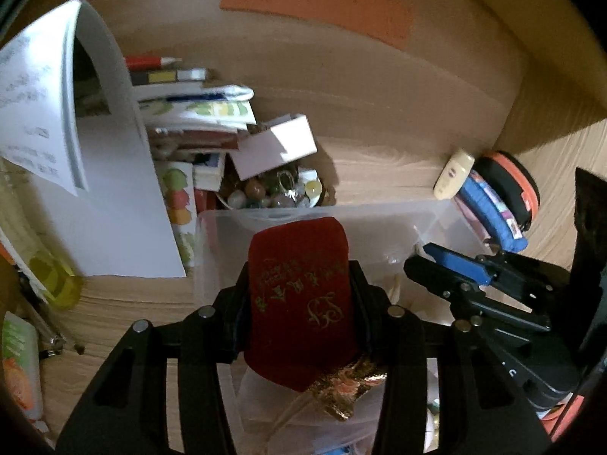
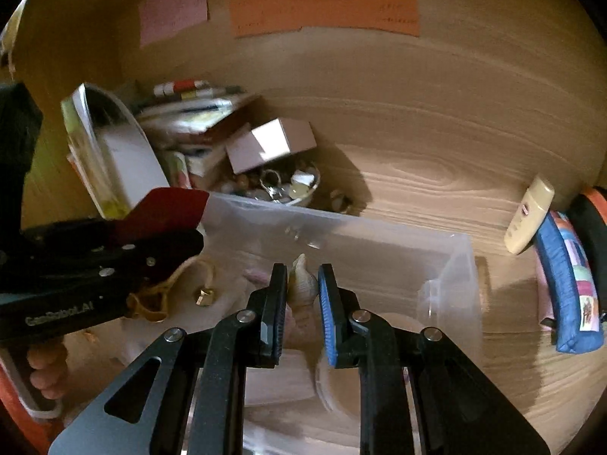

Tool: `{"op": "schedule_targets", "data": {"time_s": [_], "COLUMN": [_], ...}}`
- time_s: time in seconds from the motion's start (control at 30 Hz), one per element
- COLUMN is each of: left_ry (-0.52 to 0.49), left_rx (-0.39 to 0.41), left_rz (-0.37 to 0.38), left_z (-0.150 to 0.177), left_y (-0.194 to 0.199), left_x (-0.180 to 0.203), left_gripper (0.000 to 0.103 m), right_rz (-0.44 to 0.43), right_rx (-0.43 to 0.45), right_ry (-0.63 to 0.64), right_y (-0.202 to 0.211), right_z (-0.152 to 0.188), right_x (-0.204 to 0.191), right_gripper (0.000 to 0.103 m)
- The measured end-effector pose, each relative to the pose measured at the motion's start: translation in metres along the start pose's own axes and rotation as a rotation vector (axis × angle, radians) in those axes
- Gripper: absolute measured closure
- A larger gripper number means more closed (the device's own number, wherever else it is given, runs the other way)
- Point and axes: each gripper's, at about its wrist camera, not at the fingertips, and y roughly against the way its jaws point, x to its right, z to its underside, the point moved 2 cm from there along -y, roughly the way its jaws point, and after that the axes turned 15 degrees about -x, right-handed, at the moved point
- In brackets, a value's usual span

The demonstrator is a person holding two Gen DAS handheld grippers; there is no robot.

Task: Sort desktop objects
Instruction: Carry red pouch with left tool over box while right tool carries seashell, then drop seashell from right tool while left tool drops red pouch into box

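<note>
My left gripper point(image 1: 299, 276) is shut on a red velvet pouch point(image 1: 299, 299) with gold lettering; a gold tassel hangs from the pouch's near end. It hovers over a clear plastic bin point(image 1: 379, 220) on the wooden desk. The right wrist view shows the same pouch point(image 2: 167, 204) sticking out of the left gripper point(image 2: 182, 223) above the bin's point(image 2: 379, 235) left end. My right gripper point(image 2: 302, 269) is shut on a beige spiral seashell point(image 2: 303, 284) above the bin's middle. A gold cord with a small bell point(image 2: 205, 295) lies inside the bin.
Behind the bin stand a bowl of beads and trinkets point(image 1: 280, 193), a white box point(image 1: 273, 148), stacked books and curled paper sheets point(image 1: 114, 189). A cream bottle point(image 1: 453, 172), blue pencil case point(image 1: 489, 208) and orange-black round case point(image 1: 512, 189) lie right. Coloured notes point(image 1: 315, 0) hang on the wall.
</note>
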Motion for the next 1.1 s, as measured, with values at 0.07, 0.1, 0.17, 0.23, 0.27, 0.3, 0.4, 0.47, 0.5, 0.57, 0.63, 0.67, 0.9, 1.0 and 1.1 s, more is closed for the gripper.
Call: {"op": "schedule_targets", "data": {"time_s": [0.07, 0.1, 0.17, 0.23, 0.27, 0.3, 0.4, 0.47, 0.5, 0.57, 0.63, 0.67, 0.9, 1.0, 1.1], "left_ry": [0.0, 0.0, 0.003, 0.003, 0.004, 0.004, 0.003, 0.003, 0.002, 0.0, -0.001, -0.001, -0.016, -0.016, -0.007], "left_rx": [-0.018, -0.022, -0.024, -0.028, -0.029, -0.029, -0.029, -0.029, -0.031, -0.027, -0.025, -0.025, -0.001, 0.011, 0.023], "left_rz": [0.001, 0.002, 0.003, 0.005, 0.004, 0.002, -0.01, -0.014, -0.016, -0.009, -0.002, -0.002, -0.02, -0.032, -0.025], "left_z": [0.001, 0.002, 0.003, 0.003, 0.004, 0.005, 0.006, 0.007, 0.008, 0.008, 0.008, 0.008, 0.01, 0.011, 0.011], "left_y": [-0.004, -0.005, -0.006, -0.006, -0.006, -0.006, -0.007, -0.006, -0.006, -0.004, -0.004, -0.004, 0.001, 0.004, 0.007], "left_x": [0.0, 0.0, 0.0, 0.0, 0.0, 0.0, 0.001, 0.001, 0.001, 0.001, 0.001, 0.001, 0.002, 0.002, -0.001], "left_gripper": [0.055, 0.055, 0.052, 0.047, 0.046, 0.044, 0.041, 0.039, 0.037, 0.035, 0.034, 0.034, 0.027, 0.024, 0.021], "right_rz": [0.011, 0.017, 0.021, 0.018, 0.023, 0.027, 0.03, 0.031, 0.028, 0.03, 0.039, 0.039, 0.088, 0.1, 0.102], "right_rx": [0.001, 0.004, 0.006, 0.011, 0.015, 0.017, 0.016, 0.007, 0.005, 0.0, 0.0, 0.003, 0.039, 0.052, 0.074], "right_ry": [0.01, 0.013, 0.019, 0.03, 0.032, 0.037, 0.043, 0.042, 0.04, 0.04, 0.043, 0.048, 0.089, 0.081, 0.068], "right_y": [-0.002, -0.003, -0.004, -0.003, -0.002, -0.002, -0.003, -0.005, -0.005, -0.007, -0.008, -0.008, 0.0, 0.004, 0.01], "right_z": [0.001, 0.002, 0.003, 0.004, 0.005, 0.006, 0.007, 0.007, 0.007, 0.007, 0.008, 0.009, 0.012, 0.012, 0.011], "right_x": [-0.001, -0.001, -0.003, -0.006, -0.007, -0.008, -0.01, -0.01, -0.01, -0.011, -0.011, -0.012, -0.019, -0.018, -0.015], "right_gripper": [0.088, 0.088, 0.088, 0.088, 0.088, 0.088, 0.088, 0.088, 0.088, 0.085, 0.078, 0.074, 0.06, 0.048, 0.035]}}
